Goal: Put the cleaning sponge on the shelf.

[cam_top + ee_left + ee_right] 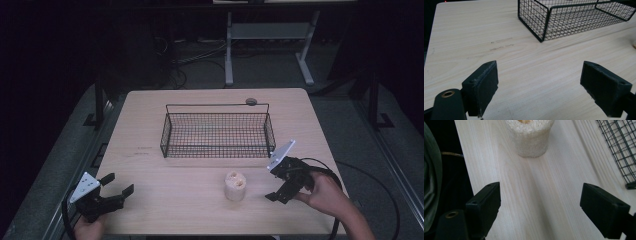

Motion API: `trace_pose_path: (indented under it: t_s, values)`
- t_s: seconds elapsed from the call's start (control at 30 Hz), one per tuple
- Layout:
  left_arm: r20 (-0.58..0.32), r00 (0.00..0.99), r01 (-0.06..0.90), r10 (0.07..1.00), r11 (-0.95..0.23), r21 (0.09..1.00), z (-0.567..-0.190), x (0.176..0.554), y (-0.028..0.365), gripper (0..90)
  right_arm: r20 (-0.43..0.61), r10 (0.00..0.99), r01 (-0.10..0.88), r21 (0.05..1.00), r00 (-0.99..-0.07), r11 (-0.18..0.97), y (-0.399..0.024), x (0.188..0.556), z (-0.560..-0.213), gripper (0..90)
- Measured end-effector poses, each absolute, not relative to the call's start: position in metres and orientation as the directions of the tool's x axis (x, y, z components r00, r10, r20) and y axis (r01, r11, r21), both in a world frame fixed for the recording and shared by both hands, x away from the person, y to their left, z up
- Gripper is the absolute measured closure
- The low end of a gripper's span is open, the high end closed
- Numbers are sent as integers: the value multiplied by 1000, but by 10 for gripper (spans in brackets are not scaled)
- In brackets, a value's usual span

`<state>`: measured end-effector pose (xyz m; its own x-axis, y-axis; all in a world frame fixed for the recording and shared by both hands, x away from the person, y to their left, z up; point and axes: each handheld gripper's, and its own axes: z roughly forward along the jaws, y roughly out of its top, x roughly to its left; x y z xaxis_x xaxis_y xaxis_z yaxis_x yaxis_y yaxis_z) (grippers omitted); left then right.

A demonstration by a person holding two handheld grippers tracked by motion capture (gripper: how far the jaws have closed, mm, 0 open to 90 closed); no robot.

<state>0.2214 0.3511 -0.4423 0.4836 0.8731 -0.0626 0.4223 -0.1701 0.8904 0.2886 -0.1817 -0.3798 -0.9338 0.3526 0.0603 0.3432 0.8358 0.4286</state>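
A pale wooden table [150, 130] sits in a dark room. The right gripper [285, 185], jaws spread, faces the sponge roll [235, 186] nearby — lined up to grab. The left gripper [117, 187] waits spread; the wire basket [217, 131] stands behind.

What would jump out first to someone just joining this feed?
The black wire basket, empty at the table's middle, draws the eye first. Next, the pale loofah-like cylinder standing upright in front of it, with the open right gripper aimed at it and the open left gripper idle near the front-left corner.
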Motion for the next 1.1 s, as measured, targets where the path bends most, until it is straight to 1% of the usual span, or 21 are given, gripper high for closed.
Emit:
trace_pose_path:
  t_s: [1.1]
  values:
    - [-63, 482, 421, 874, -168, 891, -442, 221, 352, 140, 91, 278, 290, 425, -956, 858, -137, 300, -382, 161]
